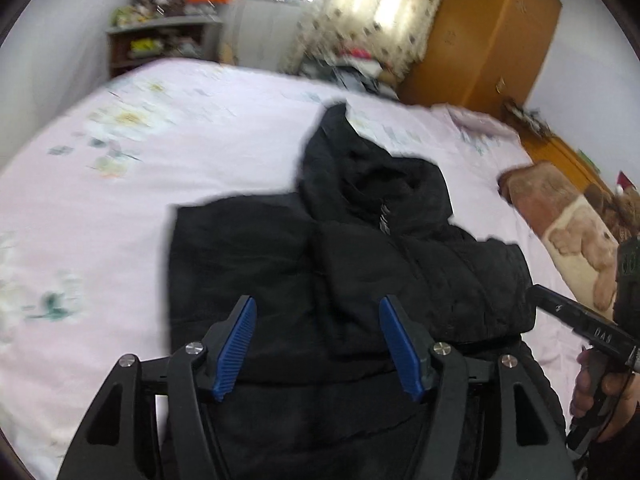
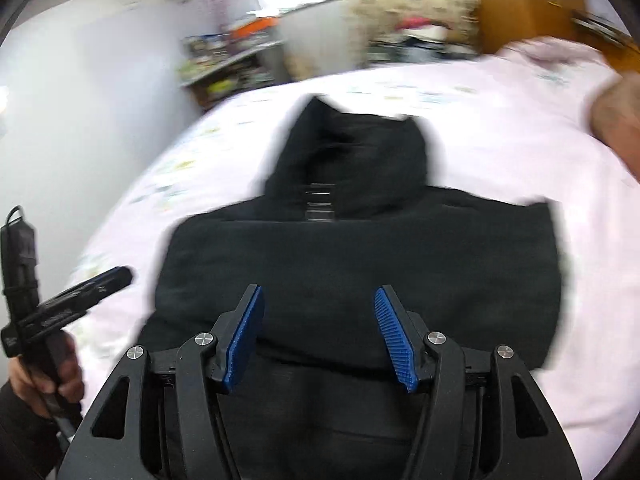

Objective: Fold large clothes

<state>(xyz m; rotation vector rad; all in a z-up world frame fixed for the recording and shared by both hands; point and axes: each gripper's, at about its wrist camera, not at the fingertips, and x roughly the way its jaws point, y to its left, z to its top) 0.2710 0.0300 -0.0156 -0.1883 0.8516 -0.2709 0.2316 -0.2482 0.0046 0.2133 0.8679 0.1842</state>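
A black hooded jacket lies on the pink floral bed sheet, sides folded in, hood pointing away from me. My left gripper is open and empty, held just above the jacket's near part. My right gripper is open and empty too, over the jacket on the pink sheet. The right tool shows at the right edge of the left wrist view. The left tool shows at the left edge of the right wrist view. Both views are motion-blurred.
A brown patterned pillow lies at the bed's right side. An orange wooden wardrobe stands behind the bed. A cluttered shelf stands against the far wall near the window. A clothes pile sits beyond the bed.
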